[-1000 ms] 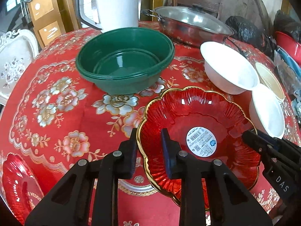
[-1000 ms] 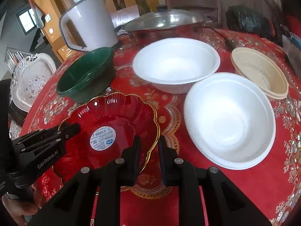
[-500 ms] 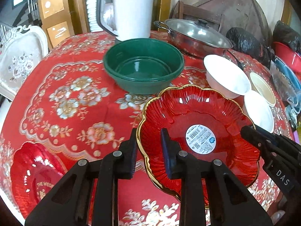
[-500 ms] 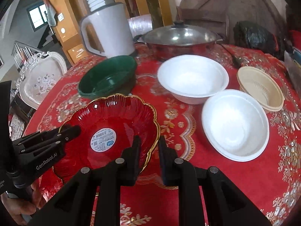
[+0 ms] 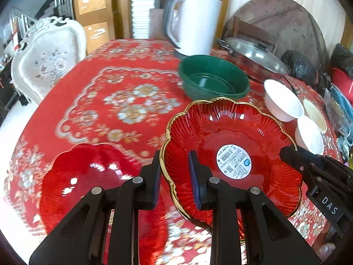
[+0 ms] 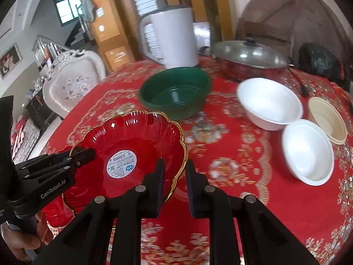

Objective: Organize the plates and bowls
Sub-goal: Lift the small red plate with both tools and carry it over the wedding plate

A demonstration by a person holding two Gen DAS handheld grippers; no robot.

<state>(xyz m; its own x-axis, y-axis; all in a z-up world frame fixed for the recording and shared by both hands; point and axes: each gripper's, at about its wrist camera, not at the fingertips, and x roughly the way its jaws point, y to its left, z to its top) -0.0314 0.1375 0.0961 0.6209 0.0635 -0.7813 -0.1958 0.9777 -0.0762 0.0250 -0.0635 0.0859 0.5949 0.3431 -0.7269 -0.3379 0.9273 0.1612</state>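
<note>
A red scalloped plate with a gold rim and a round sticker (image 5: 231, 145) (image 6: 130, 145) is held in the air above the table. My left gripper (image 5: 174, 170) is shut on its left rim and also shows in the right wrist view (image 6: 88, 154). My right gripper (image 6: 175, 172) is shut on its right rim and also shows in the left wrist view (image 5: 284, 152). A second red plate (image 5: 88, 183) lies on the table below and to the left. A green bowl (image 5: 213, 80) (image 6: 176, 90), two white bowls (image 6: 270, 101) (image 6: 307, 151) and a beige bowl (image 6: 328, 119) stand further back.
The round table has a red floral cloth (image 5: 123, 101). A white kettle (image 5: 192, 24) and a lidded steel pot (image 5: 253, 55) stand at the far edge. A white chair (image 5: 48, 53) is beyond the table at the left. Dark bags (image 6: 320, 61) lie at the right.
Both grippers have lifted the gold-rimmed plate higher and carried it left. The second red plate on the table has come into fuller view under it.
</note>
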